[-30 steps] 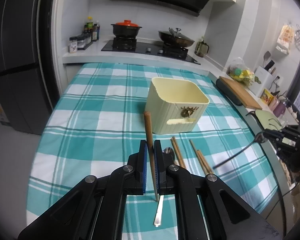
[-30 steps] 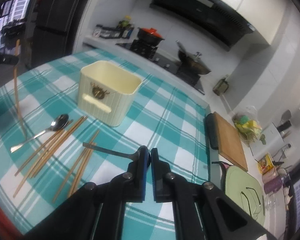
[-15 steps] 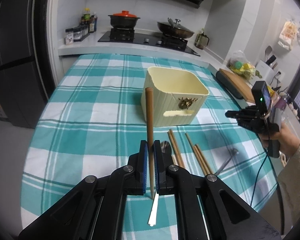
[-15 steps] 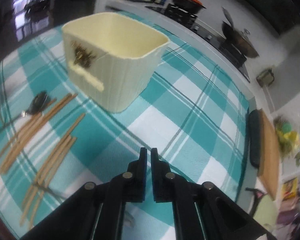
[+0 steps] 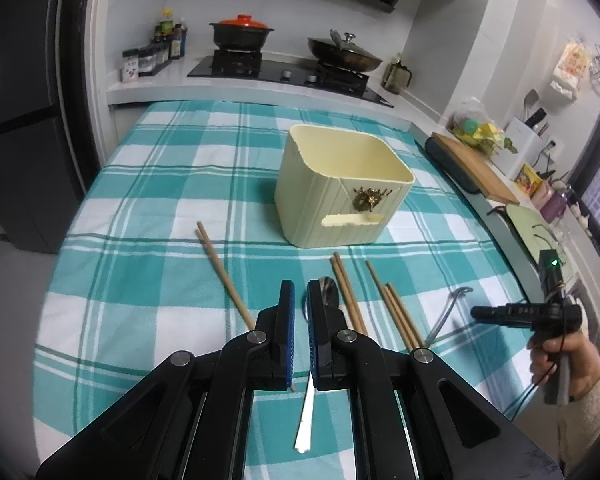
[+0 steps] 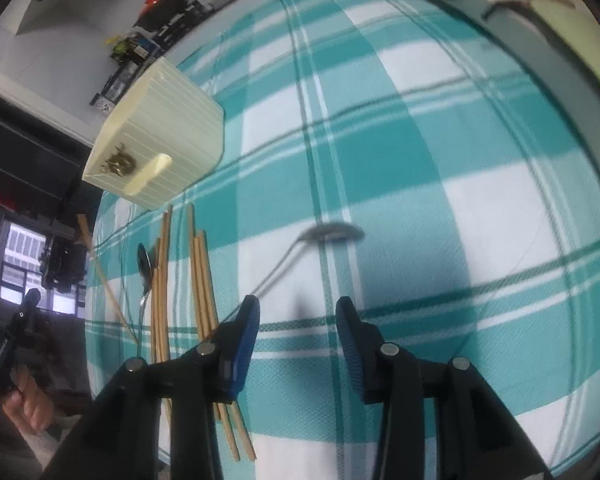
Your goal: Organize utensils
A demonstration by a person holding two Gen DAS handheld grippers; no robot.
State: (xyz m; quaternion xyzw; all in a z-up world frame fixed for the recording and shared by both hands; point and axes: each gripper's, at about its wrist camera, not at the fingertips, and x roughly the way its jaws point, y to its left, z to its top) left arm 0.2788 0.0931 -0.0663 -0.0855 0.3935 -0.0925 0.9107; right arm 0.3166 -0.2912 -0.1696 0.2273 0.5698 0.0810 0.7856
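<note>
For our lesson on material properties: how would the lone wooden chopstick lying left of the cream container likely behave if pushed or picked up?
The lone chopstick looks like a thin straight wooden rod, so it is probably stiff and light. If round, a sideways push may roll it across the checked tablecloth. Lying flat on cloth, it may be awkward to pinch; the left tongs would likely need to straddle it squarely.

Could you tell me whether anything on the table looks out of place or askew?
Yes. One chopstick lies alone at a slant on the cloth, left of the left claw, apart from the other chopsticks. The cream container appears empty; both spoons lie outside it.
</note>
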